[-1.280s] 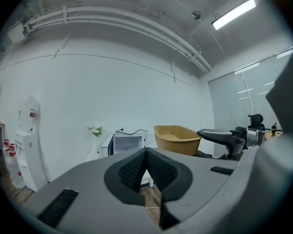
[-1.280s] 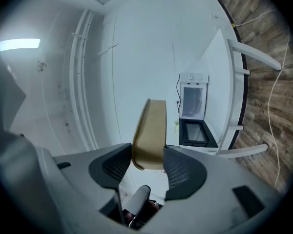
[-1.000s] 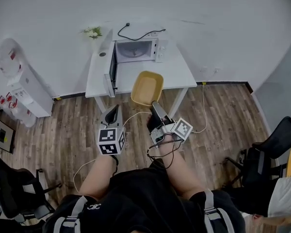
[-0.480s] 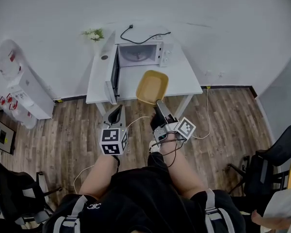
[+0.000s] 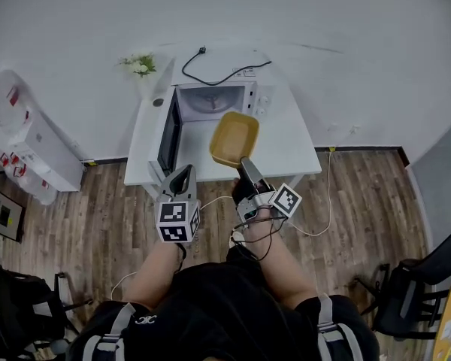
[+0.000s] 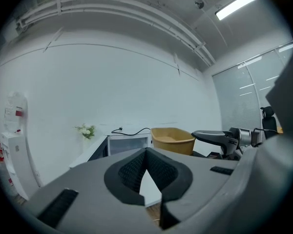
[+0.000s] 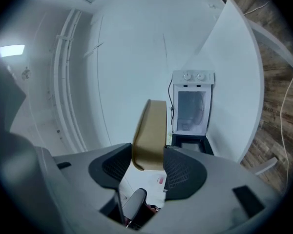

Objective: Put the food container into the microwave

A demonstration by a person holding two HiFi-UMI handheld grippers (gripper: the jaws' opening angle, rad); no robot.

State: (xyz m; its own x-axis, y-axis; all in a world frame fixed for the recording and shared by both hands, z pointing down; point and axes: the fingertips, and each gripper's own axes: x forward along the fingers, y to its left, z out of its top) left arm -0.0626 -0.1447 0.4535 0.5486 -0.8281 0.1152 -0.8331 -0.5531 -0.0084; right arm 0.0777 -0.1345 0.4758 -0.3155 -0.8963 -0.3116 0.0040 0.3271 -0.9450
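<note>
The tan food container (image 5: 234,138) hangs above the white table (image 5: 289,153), just in front of the white microwave (image 5: 214,98). The microwave's door (image 5: 167,135) stands swung open to the left. My right gripper (image 5: 245,164) is shut on the container's near rim; in the right gripper view the container (image 7: 150,132) sits edge-on between the jaws (image 7: 147,164), with the open microwave (image 7: 191,108) beyond it. My left gripper (image 5: 185,174) is shut on nothing, low beside the door's near end. From the left gripper (image 6: 146,151) view the container (image 6: 172,140) appears to the right of the microwave (image 6: 128,143).
A small flower pot (image 5: 140,65) and a black power cable (image 5: 219,57) lie behind the microwave. A white water dispenser (image 5: 22,138) stands at the left wall. Office chairs (image 5: 428,280) are at the right, on the wooden floor.
I have stepped closer to the table. The right gripper has carried the container forward, from off the table's front edge to just before the microwave's opening. The left gripper came forward too.
</note>
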